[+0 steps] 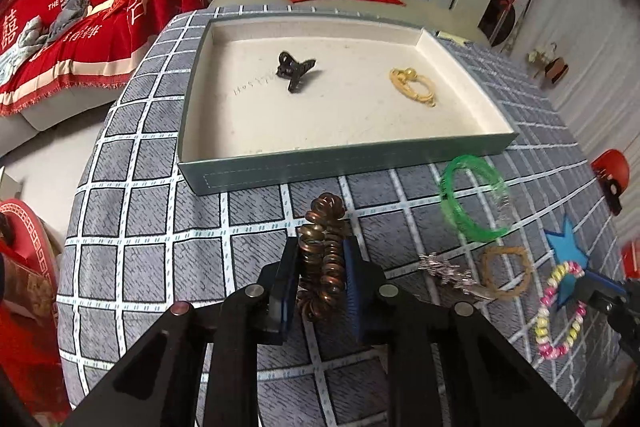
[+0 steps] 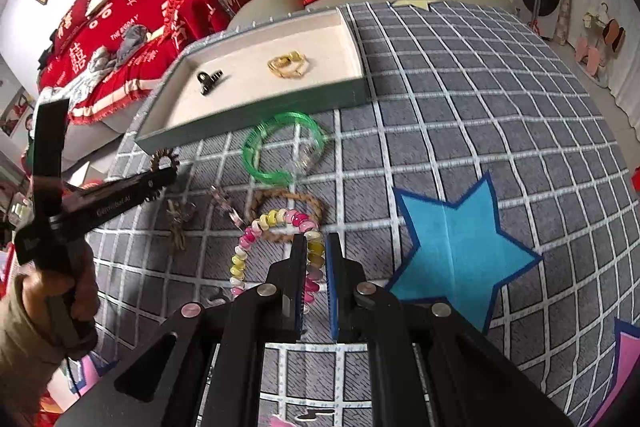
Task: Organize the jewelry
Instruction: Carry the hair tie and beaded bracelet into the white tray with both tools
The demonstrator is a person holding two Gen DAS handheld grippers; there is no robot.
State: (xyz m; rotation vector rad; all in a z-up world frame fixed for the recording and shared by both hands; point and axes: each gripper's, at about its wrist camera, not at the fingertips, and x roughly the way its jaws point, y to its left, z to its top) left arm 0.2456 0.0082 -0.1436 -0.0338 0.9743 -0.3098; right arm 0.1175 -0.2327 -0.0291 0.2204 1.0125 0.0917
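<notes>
Lying between pads: coiled bronze bracelet (image 1: 324,251)

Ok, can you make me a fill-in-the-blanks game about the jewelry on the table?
1. The left hand-held gripper is shut on a ____ spiral hair tie.
2. The right hand-held gripper pinches a bracelet of pink and ____ beads.
3. Inside the tray lie a gold bracelet and a black ____.

Missing words: brown; yellow; hair clip

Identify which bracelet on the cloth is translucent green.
The green bangle, lying nearest the tray; the beaded bracelet is pink-yellow, the braided one brown.
</notes>
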